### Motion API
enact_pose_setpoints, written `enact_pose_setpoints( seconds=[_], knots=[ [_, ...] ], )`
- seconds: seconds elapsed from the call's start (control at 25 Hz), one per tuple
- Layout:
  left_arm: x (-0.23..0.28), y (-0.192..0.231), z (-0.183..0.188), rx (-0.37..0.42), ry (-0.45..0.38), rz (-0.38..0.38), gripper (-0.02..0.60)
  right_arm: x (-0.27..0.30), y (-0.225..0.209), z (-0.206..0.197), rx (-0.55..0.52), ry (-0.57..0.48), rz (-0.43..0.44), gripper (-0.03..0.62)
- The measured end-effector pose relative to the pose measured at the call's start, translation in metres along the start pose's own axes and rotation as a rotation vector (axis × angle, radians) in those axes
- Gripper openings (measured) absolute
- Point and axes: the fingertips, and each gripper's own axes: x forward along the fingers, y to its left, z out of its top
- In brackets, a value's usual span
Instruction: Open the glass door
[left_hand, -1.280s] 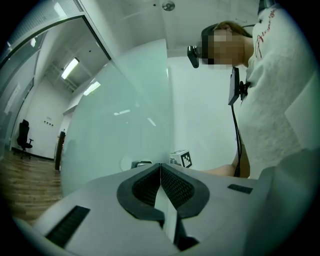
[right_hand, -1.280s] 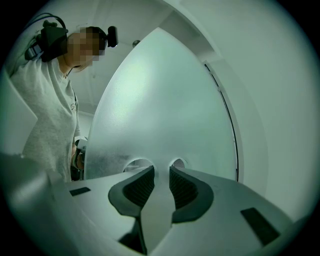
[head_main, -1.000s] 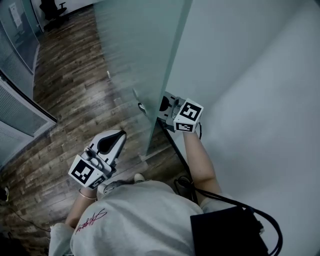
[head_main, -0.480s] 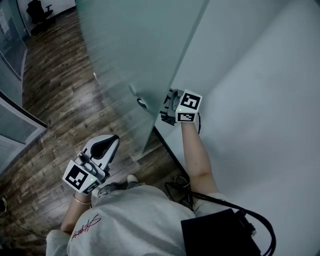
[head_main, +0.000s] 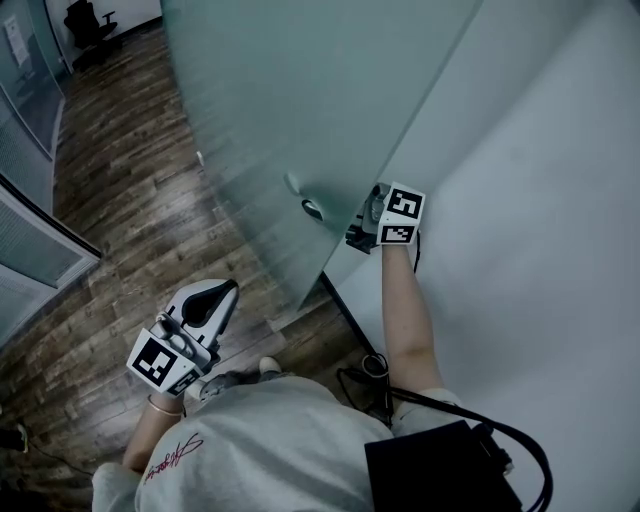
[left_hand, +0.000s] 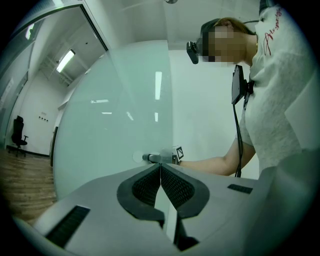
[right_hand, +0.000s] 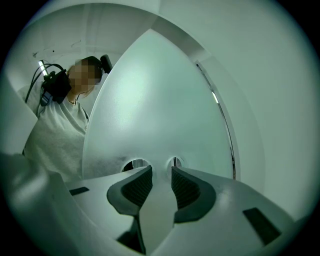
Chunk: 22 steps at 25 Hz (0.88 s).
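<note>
The frosted glass door (head_main: 300, 120) is seen standing ajar, its handle (head_main: 312, 208) just beyond the tips of the right hand-held gripper (right_hand: 161, 186). That gripper's jaws have just been opening and are parted, nothing between them; the handle is judged released. The left hand-held gripper (left_hand: 160, 170) is held clenched and empty, well back from the door.

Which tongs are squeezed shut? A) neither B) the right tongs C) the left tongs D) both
C: the left tongs have their pads pressed together on nothing, while the right tongs have just been opening and show a clear gap with nothing gripped between them.
</note>
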Motion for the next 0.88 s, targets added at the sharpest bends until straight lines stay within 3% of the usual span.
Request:
enact_pose_setpoints(
  seconds=[0.64, 0.84, 0.88],
  knots=[
    [-0.009, 0.009, 0.0, 0.007, 0.008, 0.0, 0.017, -0.004, 0.005, -0.001, 0.001, 0.054, 0.041, 0.126],
    [-0.009, 0.011, 0.003, 0.001, -0.002, 0.008, 0.017, -0.03, -0.003, 0.006, -0.009, 0.03, -0.04, 0.119],
    [-0.009, 0.011, 0.003, 0.002, 0.003, 0.003, 0.017, -0.039, -0.005, 0.012, -0.013, 0.009, -0.068, 0.093]
  ],
)
